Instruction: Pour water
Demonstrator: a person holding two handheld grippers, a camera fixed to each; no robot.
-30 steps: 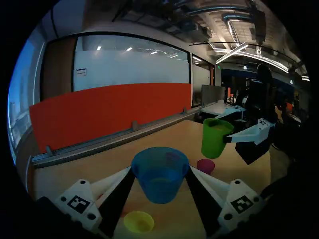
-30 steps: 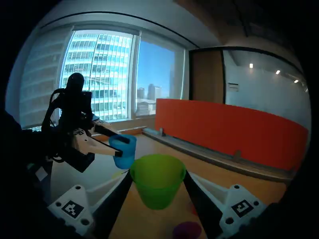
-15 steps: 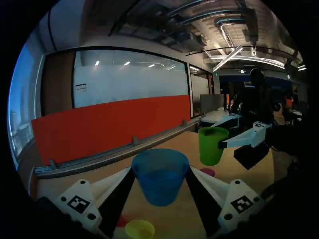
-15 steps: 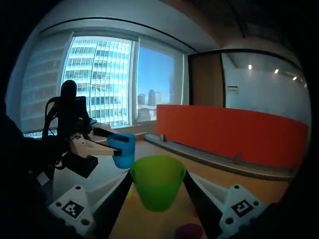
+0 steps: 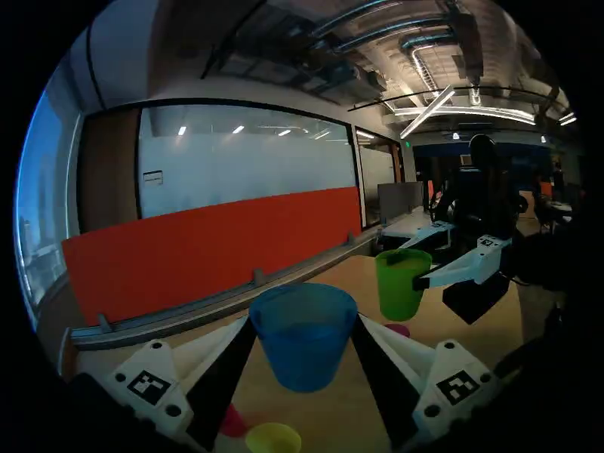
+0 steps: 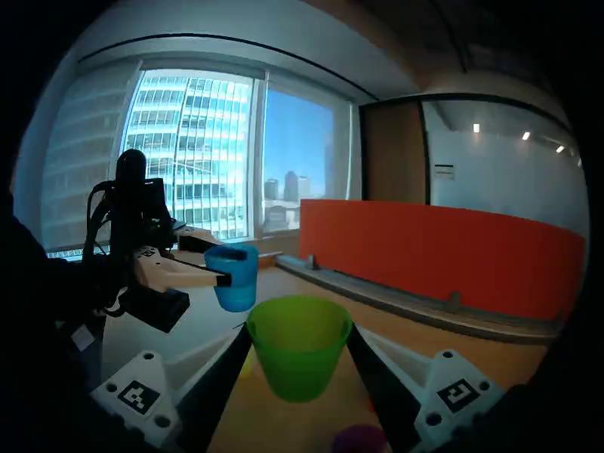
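lifted slightly since last frame: translucent blue plastic cup (image 5: 303, 356), clamped in left gripper (image 5: 303, 325); green plastic cup (image 6: 299, 366) clamped in right gripper (image 6: 299, 332), apart. fill level hard to read. bring rims close, tilt slowly.

Bright daylit window (image 6: 189, 151), dim silhouetted foreground, fisheye-warped edges

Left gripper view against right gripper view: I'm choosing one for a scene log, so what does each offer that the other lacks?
Left gripper view: ceiling pipes and strip lights. Right gripper view: a window onto tower blocks. Shared: the blue cup in the left gripper, the green cup in the right gripper, the orange panel, the table.
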